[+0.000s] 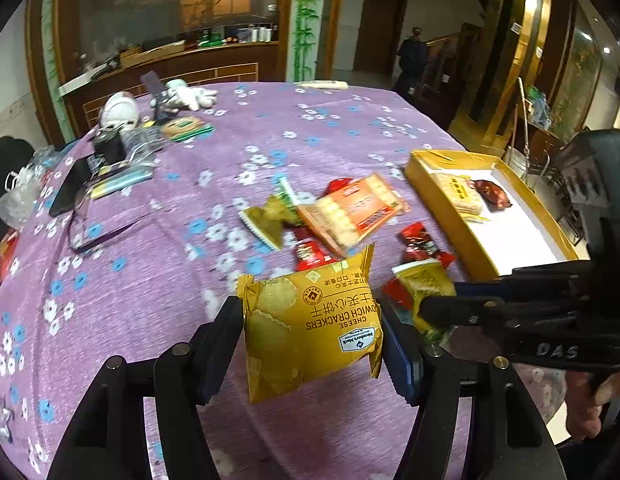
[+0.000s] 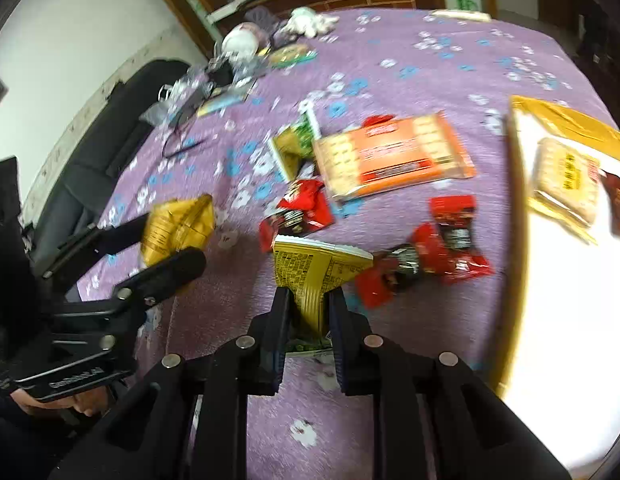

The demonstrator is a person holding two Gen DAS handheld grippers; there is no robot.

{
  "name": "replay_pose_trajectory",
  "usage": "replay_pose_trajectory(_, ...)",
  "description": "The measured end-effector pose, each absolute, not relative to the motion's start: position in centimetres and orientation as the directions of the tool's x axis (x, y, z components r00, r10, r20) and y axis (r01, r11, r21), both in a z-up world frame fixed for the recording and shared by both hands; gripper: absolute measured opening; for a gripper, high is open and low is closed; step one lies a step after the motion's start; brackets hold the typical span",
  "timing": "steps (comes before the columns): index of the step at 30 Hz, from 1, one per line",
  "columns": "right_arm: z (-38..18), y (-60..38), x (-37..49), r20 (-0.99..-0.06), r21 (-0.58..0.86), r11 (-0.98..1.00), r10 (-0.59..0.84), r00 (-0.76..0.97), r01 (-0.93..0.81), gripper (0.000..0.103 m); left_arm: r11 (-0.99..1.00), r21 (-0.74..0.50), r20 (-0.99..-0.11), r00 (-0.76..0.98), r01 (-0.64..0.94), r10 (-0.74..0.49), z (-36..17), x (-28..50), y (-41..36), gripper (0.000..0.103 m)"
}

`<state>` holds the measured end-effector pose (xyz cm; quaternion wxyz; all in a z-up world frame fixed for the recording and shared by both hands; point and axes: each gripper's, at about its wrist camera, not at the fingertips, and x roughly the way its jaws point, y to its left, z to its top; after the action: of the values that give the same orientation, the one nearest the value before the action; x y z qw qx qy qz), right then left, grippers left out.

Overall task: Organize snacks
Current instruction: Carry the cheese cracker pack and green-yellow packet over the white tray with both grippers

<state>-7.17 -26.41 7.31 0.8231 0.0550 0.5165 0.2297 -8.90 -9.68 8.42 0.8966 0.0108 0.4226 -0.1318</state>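
The yellow box (image 1: 438, 184) with its white floor sits on the desk (image 1: 150, 300) and holds a pale cracker pack (image 1: 458, 194) and, beside it, one dark red snack packet (image 1: 492, 194). Left of the box, the left gripper (image 1: 310, 344) has its jaws clamped on a cheese sandwich crackers packet (image 1: 306, 332). Nearer the box, the right gripper (image 2: 308, 320) pinches a yellow snack packet (image 2: 314, 276) in narrow jaws.

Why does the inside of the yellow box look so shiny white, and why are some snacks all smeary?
Right wrist view: the yellow box interior is overexposed, a white blowout that hides detail; the red snack packets and orange cracker pack are smeared by motion blur. Left wrist view: the cheese sandwich crackers print is sharp, and the table edge bends from the fisheye lens.
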Motion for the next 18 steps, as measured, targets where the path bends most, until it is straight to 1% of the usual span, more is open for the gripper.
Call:
replay_pose_trajectory(10,10.1,-33.3,-9.2,-0.765,0.361,0.905,0.424,0.484,-0.223,0.018,0.939,-0.08,-0.744,0.606,0.334,-0.279,9.9,-8.2,-14.7,0.069)
replay_pose_trajectory(18,10.3,-40.1,-10.7,-0.742,0.413,0.909,0.376,0.555,-0.064,0.018,0.895,-0.092,-0.738,0.574,0.437,-0.356,11.1,-7.7,-20.1,0.069)
